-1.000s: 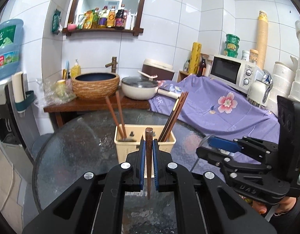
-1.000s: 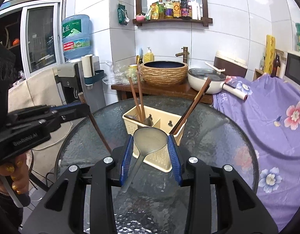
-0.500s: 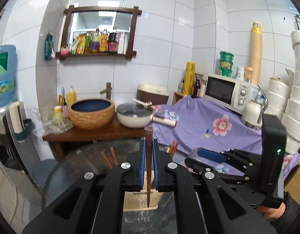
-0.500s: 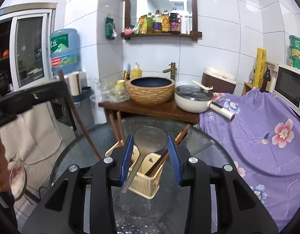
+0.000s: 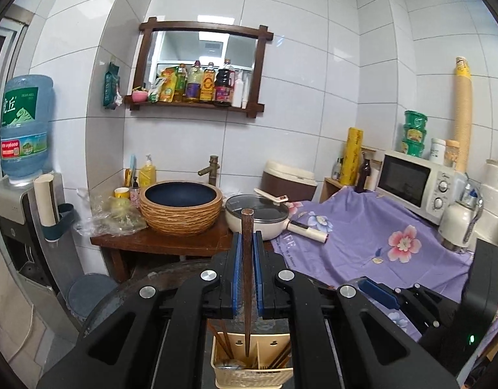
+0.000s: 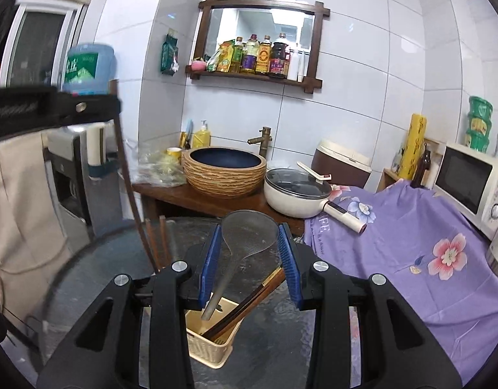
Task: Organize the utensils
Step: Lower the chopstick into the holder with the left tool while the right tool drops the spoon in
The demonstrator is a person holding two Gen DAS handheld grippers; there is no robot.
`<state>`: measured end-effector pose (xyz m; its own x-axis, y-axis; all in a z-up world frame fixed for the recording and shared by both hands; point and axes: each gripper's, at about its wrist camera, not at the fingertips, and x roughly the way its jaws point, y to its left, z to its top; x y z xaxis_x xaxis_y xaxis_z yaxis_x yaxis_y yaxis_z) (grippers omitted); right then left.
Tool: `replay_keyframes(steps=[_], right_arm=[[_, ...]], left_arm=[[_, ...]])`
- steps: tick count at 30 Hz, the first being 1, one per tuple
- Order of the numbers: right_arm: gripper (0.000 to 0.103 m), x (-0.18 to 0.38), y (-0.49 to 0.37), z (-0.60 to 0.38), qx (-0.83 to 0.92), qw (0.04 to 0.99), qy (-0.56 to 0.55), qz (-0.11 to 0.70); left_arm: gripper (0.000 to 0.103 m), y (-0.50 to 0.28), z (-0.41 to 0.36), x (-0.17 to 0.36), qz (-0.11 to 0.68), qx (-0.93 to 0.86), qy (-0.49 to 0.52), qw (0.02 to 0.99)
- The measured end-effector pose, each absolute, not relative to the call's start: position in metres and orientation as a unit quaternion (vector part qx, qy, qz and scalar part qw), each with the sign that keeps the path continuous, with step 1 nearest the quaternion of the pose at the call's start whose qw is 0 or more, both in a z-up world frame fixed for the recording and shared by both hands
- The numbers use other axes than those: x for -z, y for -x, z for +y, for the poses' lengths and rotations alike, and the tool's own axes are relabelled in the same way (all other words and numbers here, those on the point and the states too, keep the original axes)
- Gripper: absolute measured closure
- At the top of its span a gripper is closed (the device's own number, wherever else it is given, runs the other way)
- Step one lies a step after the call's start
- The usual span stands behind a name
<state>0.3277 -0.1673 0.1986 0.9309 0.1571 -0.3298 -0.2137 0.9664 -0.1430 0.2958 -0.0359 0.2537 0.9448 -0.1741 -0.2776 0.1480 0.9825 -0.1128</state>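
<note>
1. A second ago both grippers were farther back from the cream holder (image 5: pixel 252 369), and now they are right above it, so it sits low at the bottom of both views
2. The left gripper (image 5: pixel 247 278) squeezes one brown chopstick (image 5: pixel 247 275) tight between its blue pads, and the stick stands straight up
3. The chopstick's bottom tip now points down into the middle slot of the holder, so it looks ready to drop in
4. The right gripper (image 6: pixel 250 259) holds a grey spoon (image 6: pixel 245 240) by its bowl, with the pads touching both sides of it
5. The spoon's handle now hangs down into the holder, next to some chopsticks (image 6: pixel 245 304) leaning there
6. More chopsticks stand in the left slot
7. Both grippers point forward and a bit down, side by side over the glass table (image 6: pixel 274 350)
8. I think letting go comes next, and a stick could miss its slot
</note>
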Motion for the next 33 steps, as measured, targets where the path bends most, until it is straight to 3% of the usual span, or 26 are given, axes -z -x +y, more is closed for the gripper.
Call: replay_keyframes(steps=[16,26,29,31,33], right_arm=[[0.066,-0.092,-0.357,-0.148,-0.108,0.964,0.105,0.221],[0.066,-0.065,-0.346,-0.130,-0.117,0.957,0.150,0.218],[0.056,-0.064,-0.340,-0.130,-0.112,0.959,0.164,0.202],[0.049,-0.067,-0.332,-0.134,-0.110,0.962,0.163,0.187],[0.047,-0.070,-0.325,-0.137,-0.110,0.964,0.165,0.180]], left_arm=[[0.096,-0.335,-0.028,-0.135,0.241,0.083,0.052,0.966],[0.098,-0.340,-0.020,-0.100,0.276,0.084,0.056,0.956],[0.097,-0.336,-0.015,-0.102,0.273,0.088,0.062,0.956],[0.091,-0.327,-0.013,-0.107,0.263,0.090,0.058,0.959],[0.066,-0.318,-0.013,-0.112,0.251,0.089,0.054,0.962]])
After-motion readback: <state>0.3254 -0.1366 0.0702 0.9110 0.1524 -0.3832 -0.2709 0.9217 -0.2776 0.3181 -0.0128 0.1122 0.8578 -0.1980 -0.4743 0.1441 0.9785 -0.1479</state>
